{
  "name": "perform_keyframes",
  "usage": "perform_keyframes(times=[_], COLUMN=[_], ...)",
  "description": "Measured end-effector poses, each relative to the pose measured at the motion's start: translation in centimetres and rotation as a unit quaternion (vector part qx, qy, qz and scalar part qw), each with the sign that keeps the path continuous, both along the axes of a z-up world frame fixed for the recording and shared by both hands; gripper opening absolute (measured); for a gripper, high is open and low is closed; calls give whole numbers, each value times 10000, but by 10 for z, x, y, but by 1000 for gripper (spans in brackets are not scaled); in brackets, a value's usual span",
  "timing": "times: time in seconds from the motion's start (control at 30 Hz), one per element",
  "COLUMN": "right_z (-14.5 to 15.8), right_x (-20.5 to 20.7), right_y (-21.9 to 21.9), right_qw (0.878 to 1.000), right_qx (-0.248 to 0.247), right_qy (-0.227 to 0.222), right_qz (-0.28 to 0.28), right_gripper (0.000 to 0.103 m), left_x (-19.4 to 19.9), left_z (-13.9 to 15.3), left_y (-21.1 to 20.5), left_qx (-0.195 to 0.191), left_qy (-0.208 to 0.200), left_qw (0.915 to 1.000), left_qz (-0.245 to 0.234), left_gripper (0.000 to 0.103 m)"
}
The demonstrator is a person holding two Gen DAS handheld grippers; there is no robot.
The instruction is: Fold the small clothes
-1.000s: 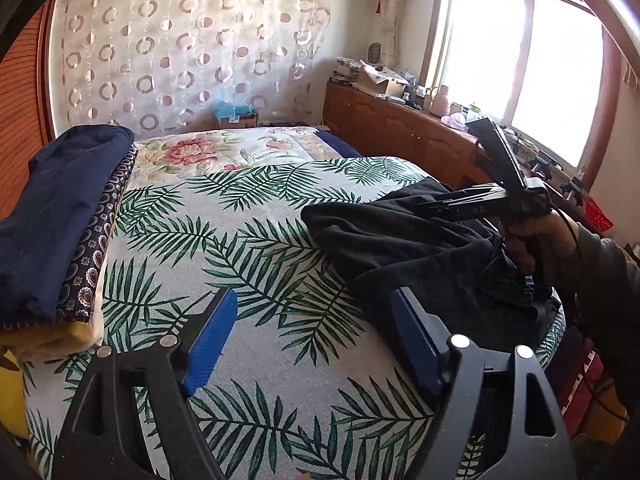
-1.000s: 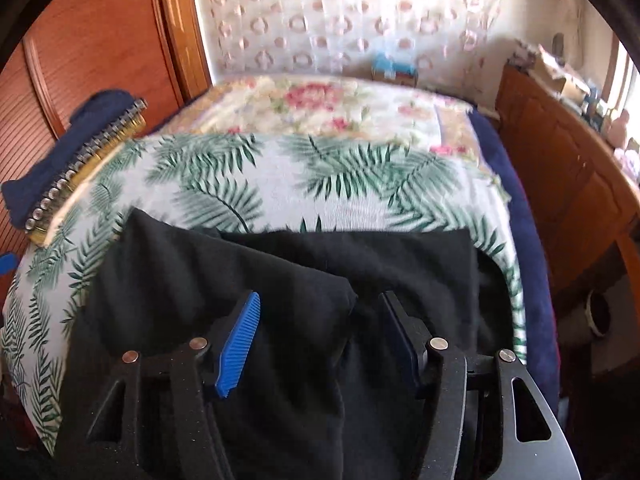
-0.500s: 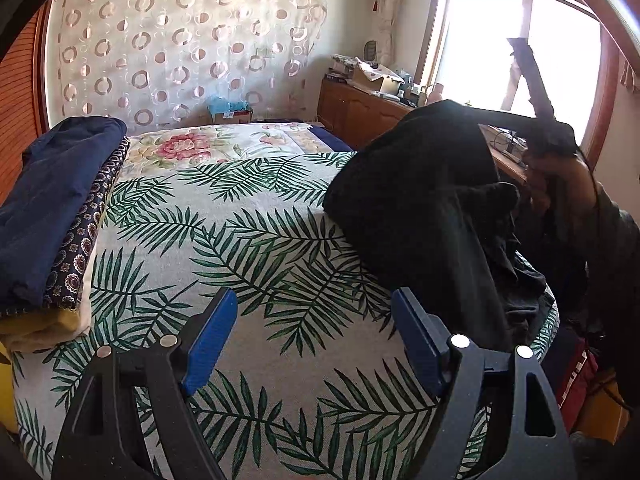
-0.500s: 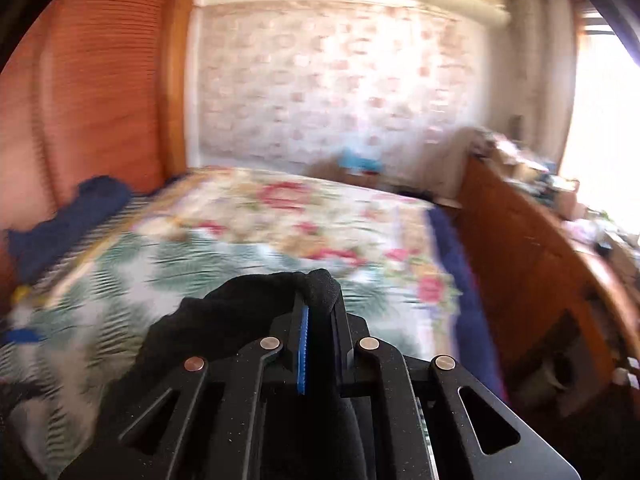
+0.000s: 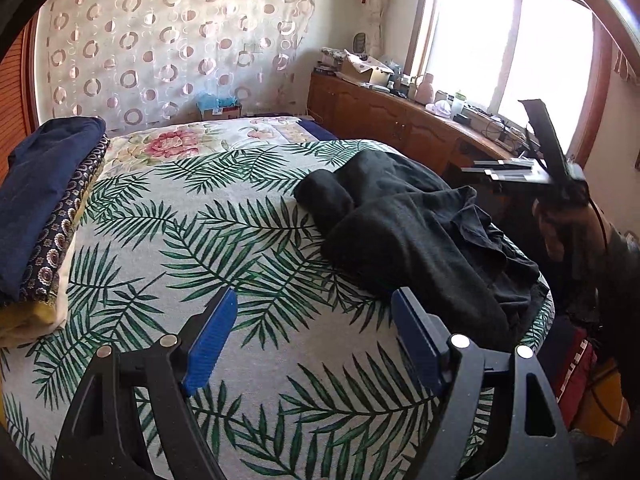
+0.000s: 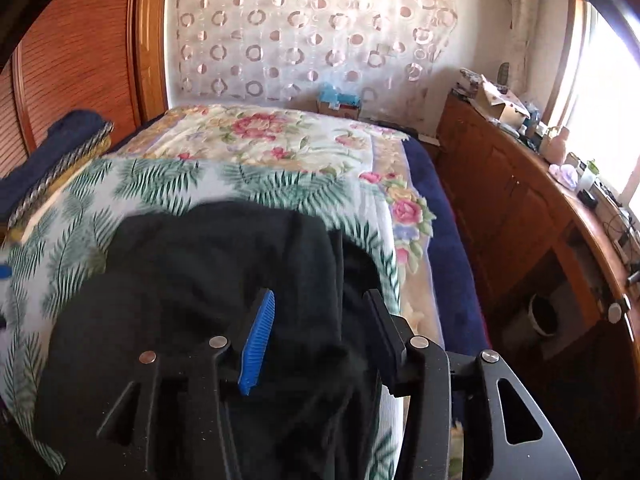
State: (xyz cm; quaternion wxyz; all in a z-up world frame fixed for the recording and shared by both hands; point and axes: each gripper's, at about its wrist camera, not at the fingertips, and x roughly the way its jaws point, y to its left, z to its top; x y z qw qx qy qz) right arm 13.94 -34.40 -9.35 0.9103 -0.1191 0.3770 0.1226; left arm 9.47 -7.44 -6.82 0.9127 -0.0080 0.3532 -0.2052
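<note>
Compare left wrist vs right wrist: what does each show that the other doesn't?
Left wrist only: the right gripper seen from the side, raised above the bed's edge in a hand; the left gripper, jaws open over bare leaf-print bedspread; the full window.

Right wrist only: the right gripper's jaws, just opening, with nothing pinched between them, black garment lying beneath; the wooden wardrobe door.

Both: black garment, folded navy stack, circle-patterned curtain, cluttered wooden cabinet.

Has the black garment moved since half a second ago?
Yes. The black garment was lifted up against the window; now it lies dropped on the leaf-print bedspread, below the right gripper, whose jaws have just been opening.
</note>
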Motion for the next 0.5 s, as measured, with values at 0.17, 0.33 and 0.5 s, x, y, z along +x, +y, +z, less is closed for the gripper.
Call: perform_keyframes(times=[0.17, 0.33, 0.5], right_z=[-5, -11, -18], right_x=[-31, -51, -54], right_y=[-12, -5, -5], right_qw=[9988, 9972, 9981], right_qx=[410, 458, 155], right_qy=[244, 350, 218], right_qz=[114, 472, 560], right_gripper=[48, 48, 10], left_x=[-1, -1, -3], left_z=[-2, -6, -9], left_y=[-13, -20, -22], left_qx=[42, 44, 74], left_qy=[16, 83, 127], left_qw=[10000, 9999, 9998], left_qz=[-75, -121, -151], left_gripper=[80, 80, 80])
